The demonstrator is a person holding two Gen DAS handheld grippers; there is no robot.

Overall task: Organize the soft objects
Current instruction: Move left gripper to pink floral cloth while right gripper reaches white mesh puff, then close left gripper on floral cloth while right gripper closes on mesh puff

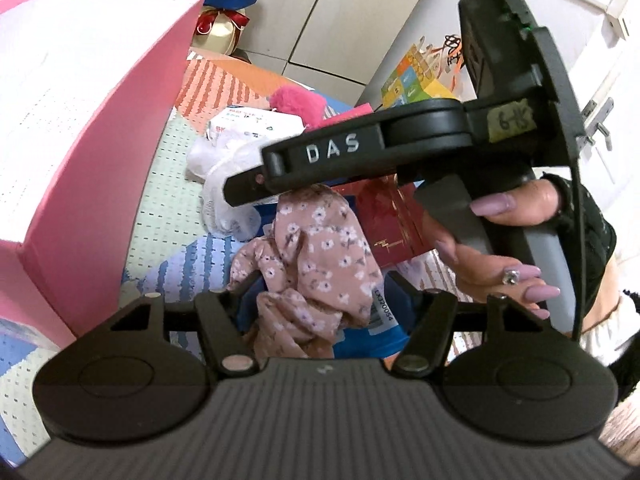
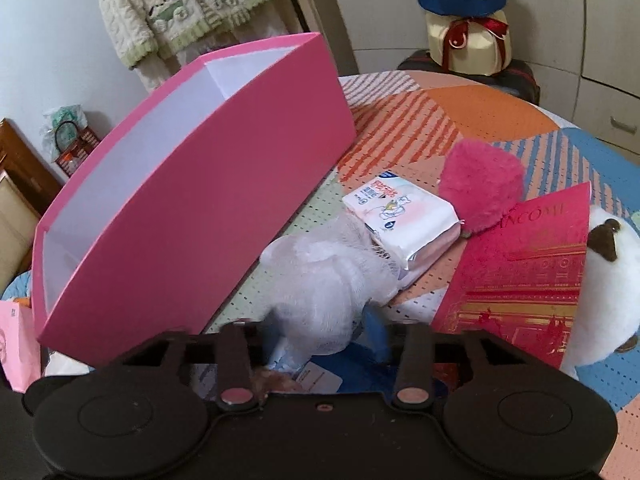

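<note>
A pink floral cloth [image 1: 316,256] stands bunched between the fingers of my left gripper [image 1: 320,292], which is shut on it; a blue item with a label [image 1: 380,320] lies just beside it. My right gripper [image 1: 240,190] crosses above the cloth, held by a hand [image 1: 500,240]. In the right wrist view my right gripper [image 2: 324,328] is open over a white mesh cloth [image 2: 320,280] and the blue item [image 2: 372,376], its pads apart from both. A big pink box [image 2: 224,200] stands open on the left.
On the patterned bedcover [image 2: 480,120] lie a tissue packet [image 2: 400,216], a pink fluffy thing [image 2: 480,184], a red paper bag [image 2: 516,280] and a white plush [image 2: 612,280]. Gift boxes [image 2: 468,40] stand at the far edge. A door [image 1: 600,120] is on the right.
</note>
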